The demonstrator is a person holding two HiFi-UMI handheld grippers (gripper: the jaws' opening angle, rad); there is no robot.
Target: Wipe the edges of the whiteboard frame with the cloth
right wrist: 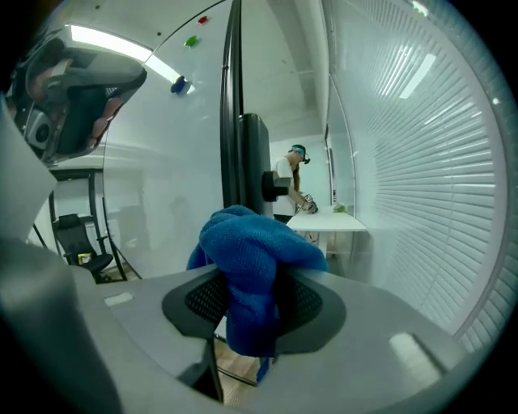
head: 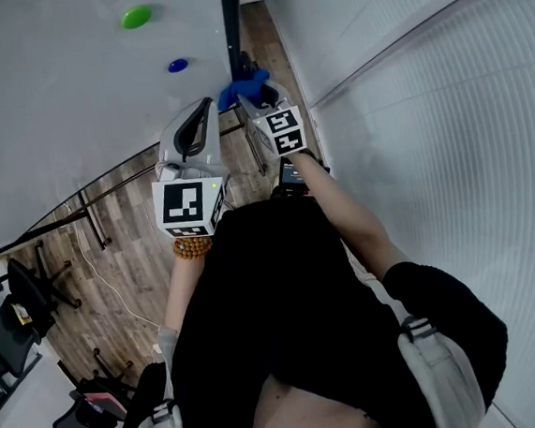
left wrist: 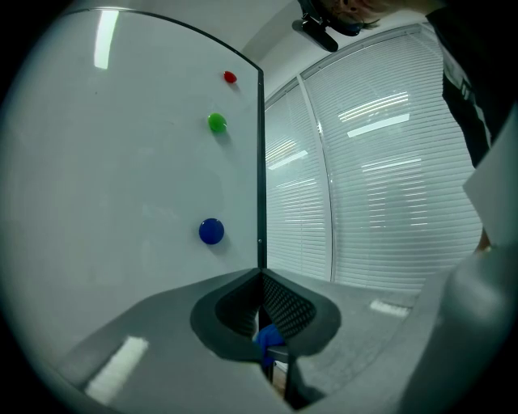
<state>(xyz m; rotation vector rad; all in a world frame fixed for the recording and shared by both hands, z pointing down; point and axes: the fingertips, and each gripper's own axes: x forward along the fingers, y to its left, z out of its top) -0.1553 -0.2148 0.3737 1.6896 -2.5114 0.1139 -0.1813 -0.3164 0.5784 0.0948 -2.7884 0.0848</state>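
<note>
Clamping blue cloth point(right wrist: 251, 242) in right gripper point(right wrist: 252, 279), with jaws closed down on the bunched fold and the wad bulging out past the tips. Holding it right up by the dark right edge of the whiteboard frame point(right wrist: 232, 97), near the bottom right corner of the whiteboard point(head: 50, 107); cannot tell whether cloth and frame are actually touching. Holding left gripper point(left wrist: 261, 281) just left of the right one, in front of the board, with jaws brought together at the tips and gripping nothing; just a scrap of blue showing through the slit low between them. Seeing red magnet point(left wrist: 230, 78), green magnet point(left wrist: 217, 123) and blue magnet point(left wrist: 211, 231) sticking on the board left of the frame edge. Seeing closed white blinds point(left wrist: 380, 162) right of it, with wood floor point(head: 121, 260) and black office chairs point(head: 25, 288) down on the left. Seeing another person point(right wrist: 293, 182) at a white table point(right wrist: 328, 226) far behind.
</note>
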